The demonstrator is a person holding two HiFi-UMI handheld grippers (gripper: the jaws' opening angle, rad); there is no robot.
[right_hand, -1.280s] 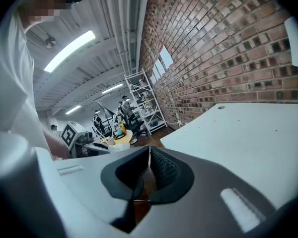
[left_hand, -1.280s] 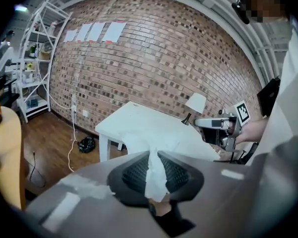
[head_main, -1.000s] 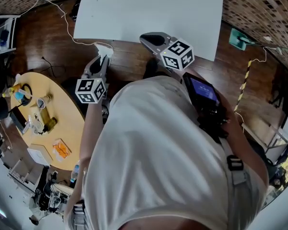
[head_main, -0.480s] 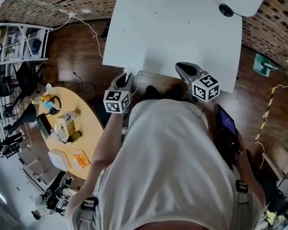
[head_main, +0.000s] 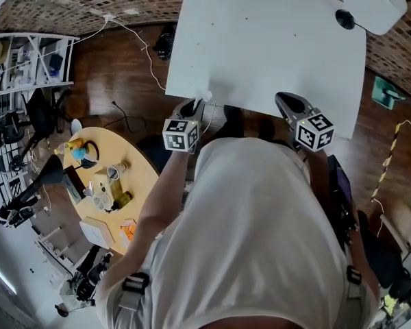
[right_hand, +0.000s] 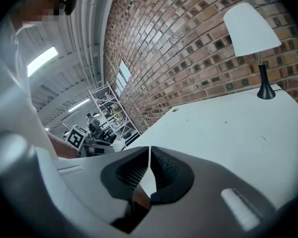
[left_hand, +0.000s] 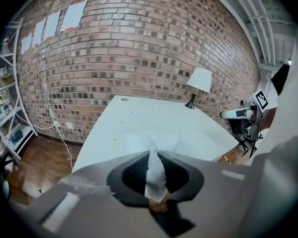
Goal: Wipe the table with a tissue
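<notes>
The white table (head_main: 274, 40) fills the top of the head view. My left gripper (head_main: 195, 103) hovers at the table's near left corner, shut on a white tissue (head_main: 207, 96). In the left gripper view the tissue (left_hand: 154, 170) is pinched upright between the jaws of the left gripper (left_hand: 151, 150), and its loose end spreads out over the table (left_hand: 154, 118). My right gripper (head_main: 285, 99) is just off the near edge, further right. In its own view the right gripper (right_hand: 149, 148) is shut and holds nothing, pointing across the table (right_hand: 228, 133).
A white lamp (head_main: 373, 2) with a black base stands at the table's far right corner, backed by a brick wall. To the left, on the wooden floor, are a round yellow table (head_main: 116, 184) with bottles, a shelf rack (head_main: 27, 53) and a white cable (head_main: 137, 46).
Both grippers have moved forward to the table's near edge, the left one bringing the tissue over the corner. The tissue stays pinched in the left jaws.
</notes>
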